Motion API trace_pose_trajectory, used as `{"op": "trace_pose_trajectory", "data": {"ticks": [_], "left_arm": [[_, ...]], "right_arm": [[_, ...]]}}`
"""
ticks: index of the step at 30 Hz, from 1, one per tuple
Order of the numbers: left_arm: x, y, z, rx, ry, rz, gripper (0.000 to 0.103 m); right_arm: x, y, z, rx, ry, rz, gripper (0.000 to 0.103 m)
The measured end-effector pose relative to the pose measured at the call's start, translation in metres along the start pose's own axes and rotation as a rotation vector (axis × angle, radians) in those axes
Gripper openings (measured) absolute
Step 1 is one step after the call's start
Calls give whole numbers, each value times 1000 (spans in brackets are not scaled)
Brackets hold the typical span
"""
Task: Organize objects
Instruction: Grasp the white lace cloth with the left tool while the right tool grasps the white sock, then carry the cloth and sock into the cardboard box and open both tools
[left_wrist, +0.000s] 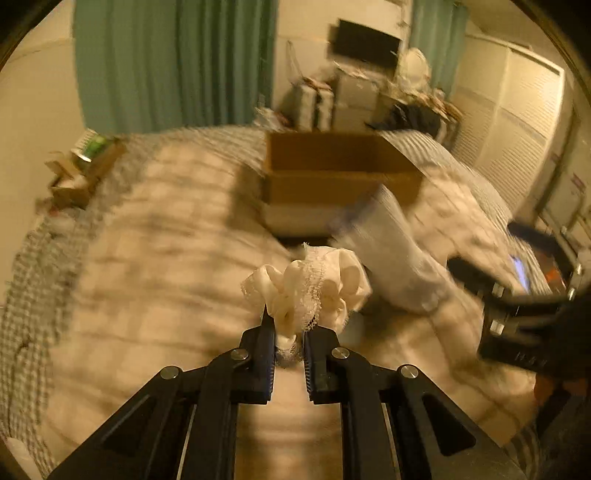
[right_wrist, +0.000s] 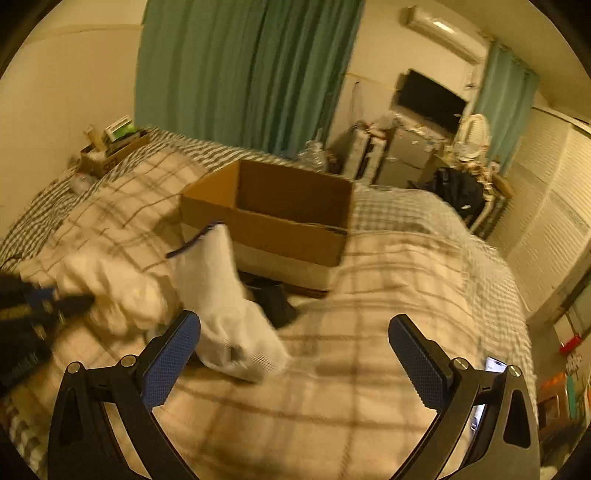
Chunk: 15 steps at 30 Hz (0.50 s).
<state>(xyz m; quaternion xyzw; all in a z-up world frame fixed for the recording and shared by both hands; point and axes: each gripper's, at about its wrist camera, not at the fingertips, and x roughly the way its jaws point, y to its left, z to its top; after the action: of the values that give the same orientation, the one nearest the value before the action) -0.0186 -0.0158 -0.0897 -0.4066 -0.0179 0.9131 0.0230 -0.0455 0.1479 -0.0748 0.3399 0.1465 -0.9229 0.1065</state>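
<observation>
Lace scrunchie (left_wrist: 310, 291) sits pinched in the clenched left claw (left_wrist: 290, 332), ready for the far box (left_wrist: 332, 173); right claw (right_wrist: 295, 354) gapes over the sock (right_wrist: 229, 317).

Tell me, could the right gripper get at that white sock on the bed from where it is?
Probably yes. The right gripper is open, and the white sock lies uncovered on the bedspread just beyond its fingers, toward the left one.

Two wrist views, close above the bed (left_wrist: 147, 229), angled down; cardboard box (right_wrist: 280, 221) in both
</observation>
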Motion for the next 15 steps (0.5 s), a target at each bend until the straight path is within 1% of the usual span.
{"op": "trace_pose_trajectory", "data": {"ticks": [1, 2, 3, 4, 5, 6, 7, 8, 9, 10, 12, 15], "left_arm": [[-2, 5, 3, -7, -13, 15, 12], [-5, 9, 5, -17, -23, 25, 12], [-7, 13, 7, -27, -29, 29, 12], [-7, 17, 8, -38, -30, 27, 12], [-7, 20, 8, -47, -26, 26, 12], [-5, 24, 8, -53, -21, 28, 12], [-5, 25, 7, -54, -19, 29, 12], [-6, 26, 5, -54, -18, 29, 12], [-8, 27, 4, -54, -19, 24, 12], [-10, 26, 4, -55, -22, 21, 12], [-12, 30, 8, -59, -32, 17, 12], [-23, 29, 20, -98, -57, -36, 12]], "right_arm": [[7, 5, 2, -12, 22, 36, 93], [13, 10, 4, -25, 47, 63, 85], [20, 16, 5, -44, 76, 96, 80], [27, 22, 6, -64, 106, 116, 80], [37, 28, 6, -85, 138, 118, 78], [42, 30, 5, -93, 153, 114, 66], [50, 33, 2, -103, 181, 115, 58], [54, 33, 0, -106, 203, 134, 52], [54, 32, -2, -105, 207, 147, 47], [49, 30, -3, -104, 194, 147, 44], [38, 26, 0, -95, 168, 146, 34], [12, 14, 12, -58, 104, 160, 33]]}}
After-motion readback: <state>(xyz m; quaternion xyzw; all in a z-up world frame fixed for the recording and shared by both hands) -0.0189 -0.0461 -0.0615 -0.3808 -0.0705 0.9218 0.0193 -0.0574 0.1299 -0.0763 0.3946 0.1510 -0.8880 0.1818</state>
